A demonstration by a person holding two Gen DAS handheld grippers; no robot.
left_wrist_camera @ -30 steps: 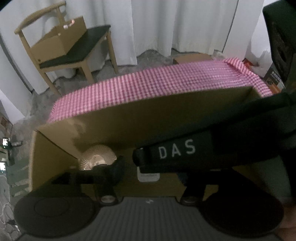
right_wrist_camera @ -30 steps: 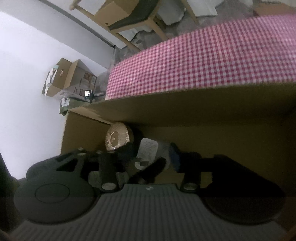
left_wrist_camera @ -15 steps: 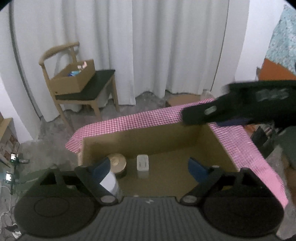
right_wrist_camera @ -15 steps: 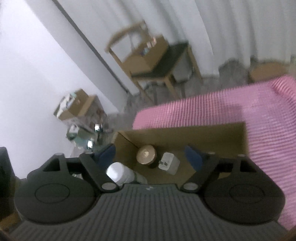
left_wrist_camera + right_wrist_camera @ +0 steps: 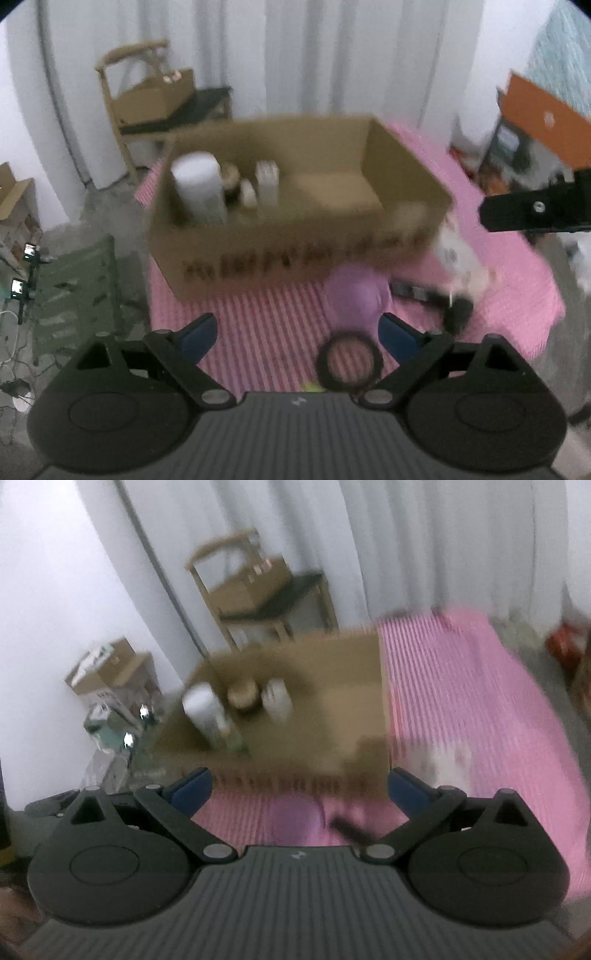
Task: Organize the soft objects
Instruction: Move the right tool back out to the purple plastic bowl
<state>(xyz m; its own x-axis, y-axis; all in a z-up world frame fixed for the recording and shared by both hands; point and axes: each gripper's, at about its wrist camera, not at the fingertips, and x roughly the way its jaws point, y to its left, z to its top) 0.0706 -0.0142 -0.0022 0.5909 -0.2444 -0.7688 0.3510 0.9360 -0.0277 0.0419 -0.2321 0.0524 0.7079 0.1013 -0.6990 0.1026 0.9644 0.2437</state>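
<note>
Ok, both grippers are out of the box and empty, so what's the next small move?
Probably lower the left gripper onto the purple soft thing. It lies on the pink cloth in front of the cardboard box, just ahead of the open, empty jaws. The view is blurred, so steady first.

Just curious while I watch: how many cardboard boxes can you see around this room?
3: one big cardboard box on the pink cloth, one box on the chair, one floor box by the wall. Others may be hidden.
</note>
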